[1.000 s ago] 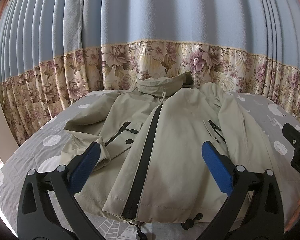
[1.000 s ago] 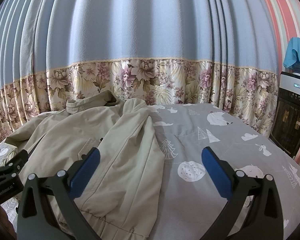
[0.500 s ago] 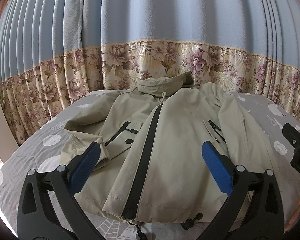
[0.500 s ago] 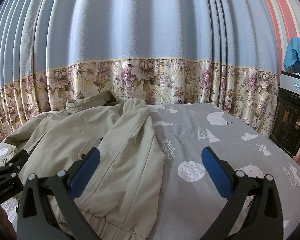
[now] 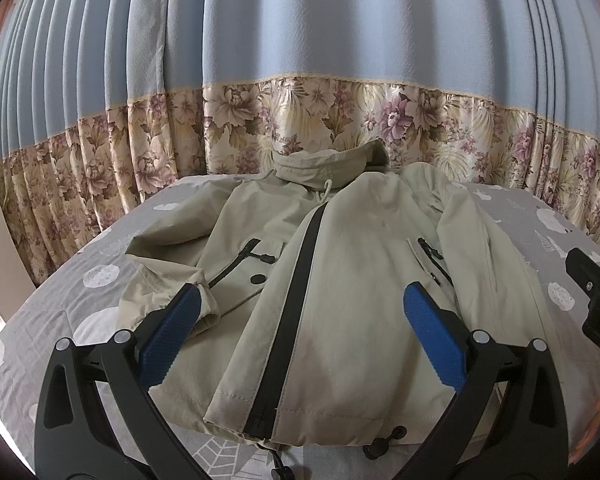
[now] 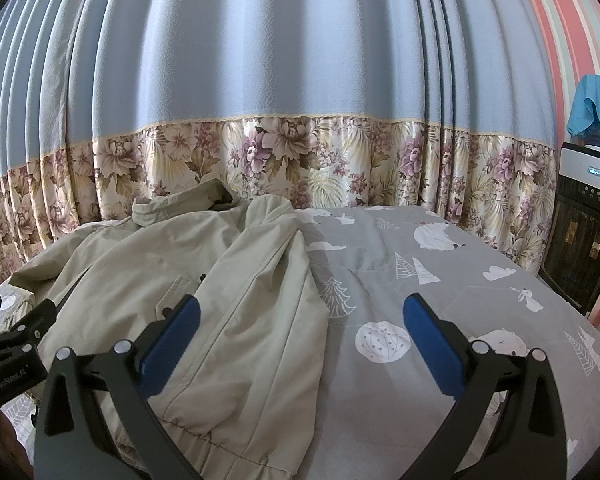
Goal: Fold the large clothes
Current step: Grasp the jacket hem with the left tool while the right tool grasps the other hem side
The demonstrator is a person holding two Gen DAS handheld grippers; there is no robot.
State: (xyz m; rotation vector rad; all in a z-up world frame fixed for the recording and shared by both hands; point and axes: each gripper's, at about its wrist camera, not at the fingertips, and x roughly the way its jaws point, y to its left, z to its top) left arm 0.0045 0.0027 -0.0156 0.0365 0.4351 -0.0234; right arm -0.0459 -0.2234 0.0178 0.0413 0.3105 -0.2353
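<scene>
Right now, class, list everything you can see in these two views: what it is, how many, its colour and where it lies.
jacket: one, beige with black zip, spread front-up on the bed, collar toward the curtain
bedsheet: one, grey with white animal and tree prints, covering the bed
curtain: one, blue above a floral band, behind the bed
cloth: one, teal, draped on top of the appliance
appliance: one, white top and dark front, far right by the striped wall
left gripper: one, black with blue pads, open above the jacket hem
right gripper: one, same colours, open above the jacket's edge
</scene>
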